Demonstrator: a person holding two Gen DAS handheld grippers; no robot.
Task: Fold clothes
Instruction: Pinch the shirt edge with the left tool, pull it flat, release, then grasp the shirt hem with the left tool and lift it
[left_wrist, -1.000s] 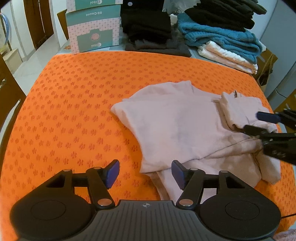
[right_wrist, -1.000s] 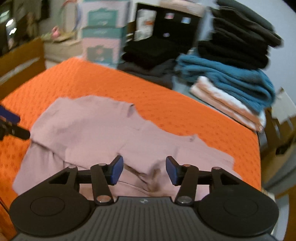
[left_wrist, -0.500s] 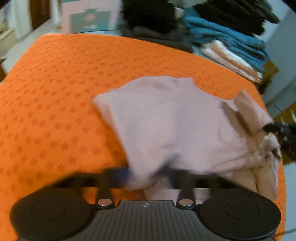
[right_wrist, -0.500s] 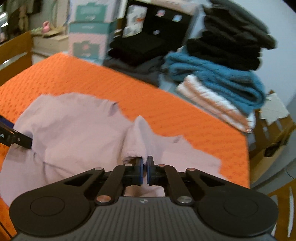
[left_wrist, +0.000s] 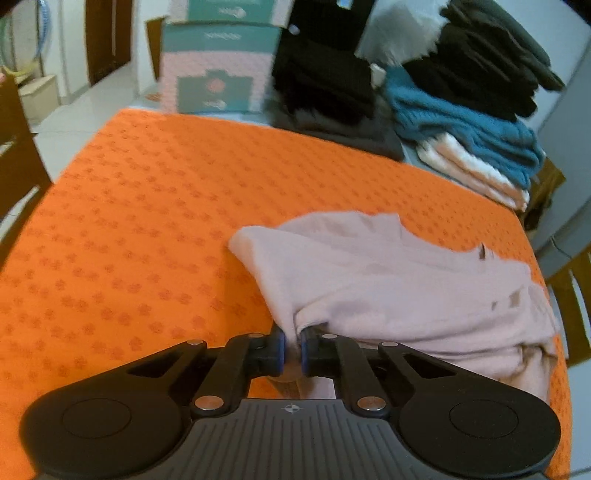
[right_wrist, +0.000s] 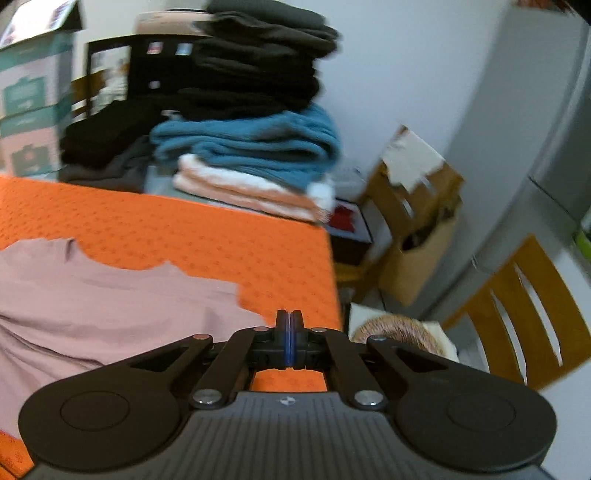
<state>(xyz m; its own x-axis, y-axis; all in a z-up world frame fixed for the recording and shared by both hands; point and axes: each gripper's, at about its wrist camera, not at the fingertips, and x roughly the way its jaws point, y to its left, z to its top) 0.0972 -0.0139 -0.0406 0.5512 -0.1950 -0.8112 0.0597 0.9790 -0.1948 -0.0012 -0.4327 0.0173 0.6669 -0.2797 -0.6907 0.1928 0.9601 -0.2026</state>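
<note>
two grippers were at work on one pale pink garment (left_wrist: 388, 288), which lay rumpled on the right half of the orange cloth (left_wrist: 147, 229) covering the table, its far edge uneven and its right side bunched near the table's edge. the left gripper (left_wrist: 291, 349) had its blue-padded fingers drawn narrow, pinching a gathered fold of the garment's near edge, with fabric puckered up between the pads. the right gripper (right_wrist: 290, 341) had its fingers pressed fully together; in its own view no cloth showed between them, and the garment (right_wrist: 110, 306) sat off to its left, so whether it gripped anything i could not tell for certain. that view was also blurred.

judging by the pinch, the step in hand was carrying or straightening an edge of the garment for a fold. to do it well, the left grip should have kept only the intended layer, not a wad of several, since the pucker suggested more than one thickness was caught. the edge wanted lifting just clear of the cloth and drawing taut and level, so the body followed flat instead of dragging into creases. the bunched right side sat near the table's edge and could have slid off if pulled that way.

folded stacks (left_wrist: 472, 122) stood along the far side of the table.
</note>
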